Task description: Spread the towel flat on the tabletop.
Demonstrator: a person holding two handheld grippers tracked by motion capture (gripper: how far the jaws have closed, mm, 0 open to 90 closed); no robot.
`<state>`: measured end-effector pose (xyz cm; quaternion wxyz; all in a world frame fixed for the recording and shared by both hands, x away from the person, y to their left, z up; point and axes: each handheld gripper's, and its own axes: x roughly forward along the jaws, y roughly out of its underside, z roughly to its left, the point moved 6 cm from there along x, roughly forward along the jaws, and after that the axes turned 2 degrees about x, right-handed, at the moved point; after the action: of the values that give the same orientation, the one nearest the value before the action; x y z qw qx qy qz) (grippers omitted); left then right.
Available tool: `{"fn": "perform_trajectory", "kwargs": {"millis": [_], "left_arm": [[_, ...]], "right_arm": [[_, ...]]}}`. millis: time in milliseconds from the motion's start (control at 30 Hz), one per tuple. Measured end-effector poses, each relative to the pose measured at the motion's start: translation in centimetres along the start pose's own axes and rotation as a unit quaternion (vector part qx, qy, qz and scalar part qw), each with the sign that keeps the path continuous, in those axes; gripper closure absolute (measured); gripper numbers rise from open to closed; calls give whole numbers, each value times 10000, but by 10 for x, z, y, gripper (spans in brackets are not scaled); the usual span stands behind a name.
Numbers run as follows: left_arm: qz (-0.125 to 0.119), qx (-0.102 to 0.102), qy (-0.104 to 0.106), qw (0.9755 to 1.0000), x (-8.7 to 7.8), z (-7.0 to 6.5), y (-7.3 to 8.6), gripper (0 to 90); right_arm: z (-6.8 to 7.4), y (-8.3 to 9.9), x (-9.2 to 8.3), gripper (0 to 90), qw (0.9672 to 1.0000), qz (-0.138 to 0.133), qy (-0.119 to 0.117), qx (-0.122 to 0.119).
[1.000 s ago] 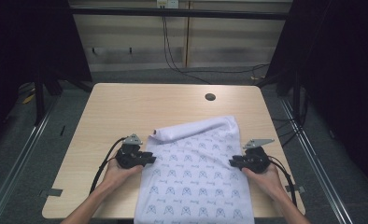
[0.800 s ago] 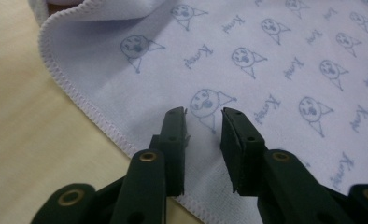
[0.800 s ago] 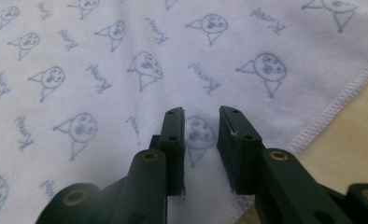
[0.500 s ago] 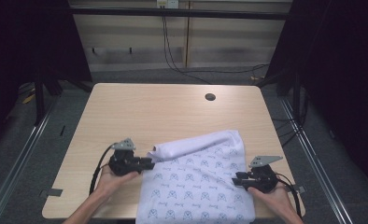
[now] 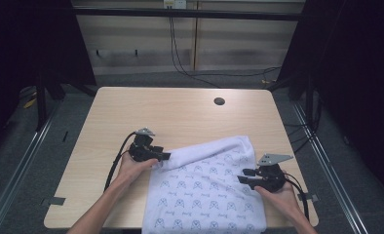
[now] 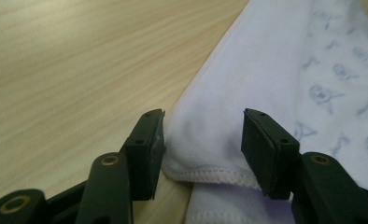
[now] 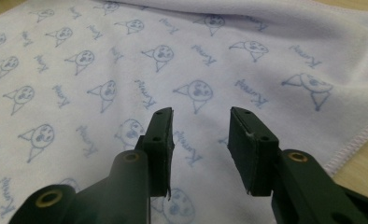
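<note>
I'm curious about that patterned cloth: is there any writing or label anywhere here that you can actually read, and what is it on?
A short cursive word, repeated in blue all over the towel beside small face drawings: too loose to read surely, perhaps "Kumi".
Left gripper and right gripper: no lettering visible.
Table: none.

Light wood table; patterned white towel on near right part

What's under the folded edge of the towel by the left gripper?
Under the fold at the left gripper lies another layer of the towel, then the table. Anything deeper inside the fold is covered.
</note>
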<state>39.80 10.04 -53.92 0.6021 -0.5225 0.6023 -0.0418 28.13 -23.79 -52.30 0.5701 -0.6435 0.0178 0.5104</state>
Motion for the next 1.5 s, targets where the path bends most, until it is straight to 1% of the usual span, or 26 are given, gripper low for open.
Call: {"fn": "perform_trajectory", "kwargs": {"millis": [67,133,200,233,300,333,433,500,567,600,633,700,733,800,867,933,1033,1100,1133,1200,1233,1300,1333,1400,1467,1500], "left_arm": [[22,128,-92,9999,-1,-2,4,529],[106,174,-35,9998,-2,-1,6,702],[5,250,-33,9997,-5,-1,3,818],[-114,230,-19,9997,-7,1,-1,826],[-273,207,-3,9994,-12,3,-10,819],[-426,242,-106,9987,-17,5,-18,817],[-658,302,-360,9967,-30,15,-42,820],[-806,250,-501,9952,-38,21,-58,806],[-897,160,-697,9934,-40,29,-69,727],[-902,73,-768,9929,-40,32,-71,642],[-939,-46,-746,9928,-40,35,-71,587],[-930,-112,-781,9925,-40,39,-66,541],[-884,-74,-802,9928,-41,40,-63,524],[-877,-98,-723,9935,-42,39,-53,540],[-783,19,-527,9955,-42,32,-40,598],[-568,186,-313,9977,-37,21,-24,659],[-360,330,-39,9988,-27,9,1,692],[-255,398,-38,9989,-21,7,13,681],[-121,412,-39,9991,-17,6,18,675],[-119,402,-64,9991,-18,8,20,687],[-122,399,-88,9991,-18,9,21,701],[-149,472,-157,9987,-19,10,23,767],[-127,454,-197,9987,-20,10,24,789],[-94,512,-203,9984,-22,9,26,849],[-104,469,-140,9987,-25,7,30,880],[-86,486,-152,9987,-27,5,32,883]], "right_arm": [[-1,0,-1,607,10000,-29,-7,7],[-1,0,-2,606,10000,-45,0,24],[-1,-1,-1,605,10000,-30,-11,21],[-1,-1,0,605,10000,-27,1,14],[-1,-2,0,604,10000,-8,-20,4],[-1,-2,1,601,10000,-1,-10,-5],[-2,-5,1,594,10000,-29,17,28],[-4,-8,3,593,10000,-50,13,29],[-4,-9,4,593,10000,-42,16,43],[-4,-10,5,591,10000,-43,18,42],[-4,-10,5,589,10000,-49,16,48],[-5,-11,4,587,10000,-53,6,27],[-6,-10,3,586,10000,-58,40,13],[-8,-9,1,586,10000,-57,38,50],[-11,-8,1,589,9999,-35,98,97],[-17,-8,1,593,9999,-3,137,104],[-24,-10,3,611,9997,39,206,155],[-30,-12,7,626,9994,51,294,156],[-33,-13,10,630,9993,79,302,206],[-39,-13,18,635,9987,199,368,279],[-42,-13,21,632,9988,188,325,329],[-46,-14,26,615,9984,159,345,423],[-48,-13,29,613,9978,263,480,386],[-50,-15,32,638,9979,202,528,328],[-47,-15,33,702,9971,237,707,131],[-46,-14,32,751,9968,281,732,138]]}}
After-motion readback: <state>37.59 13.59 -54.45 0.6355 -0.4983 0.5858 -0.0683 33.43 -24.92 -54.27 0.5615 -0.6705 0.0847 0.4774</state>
